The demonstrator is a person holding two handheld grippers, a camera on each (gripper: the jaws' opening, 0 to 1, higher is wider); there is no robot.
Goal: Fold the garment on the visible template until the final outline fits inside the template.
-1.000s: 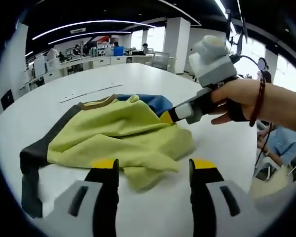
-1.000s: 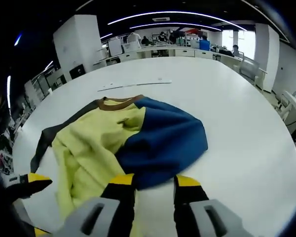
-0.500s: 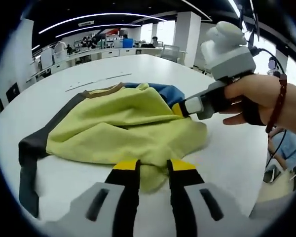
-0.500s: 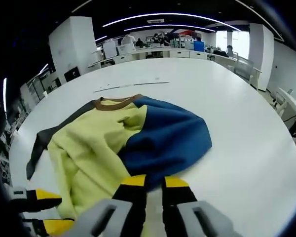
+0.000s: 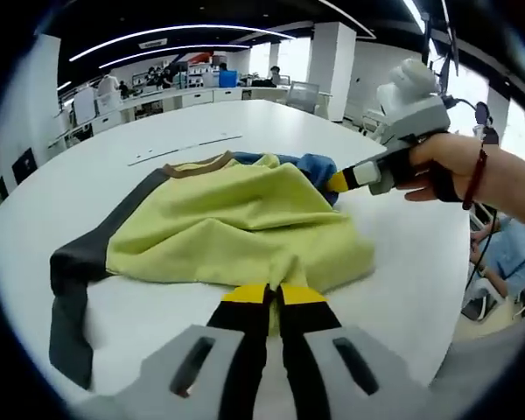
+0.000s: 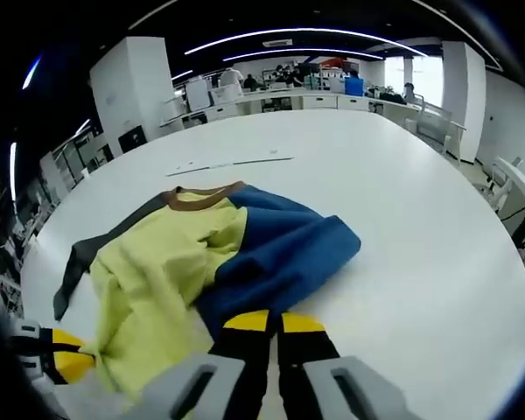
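Both grippers clamped on the garment's near edge.
My left gripper (image 5: 273, 296) pinches the yellow hem of the garment (image 5: 232, 232); my right gripper (image 6: 273, 322) grips its blue edge on the white table (image 6: 420, 219).

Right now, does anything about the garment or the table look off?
The garment lies bunched and crooked on the table, yellow and blue panels overlapping, its dark sleeve trailing out to one side. No folding template outline shows around it. Both hand-held grippers are shut on its near edge.
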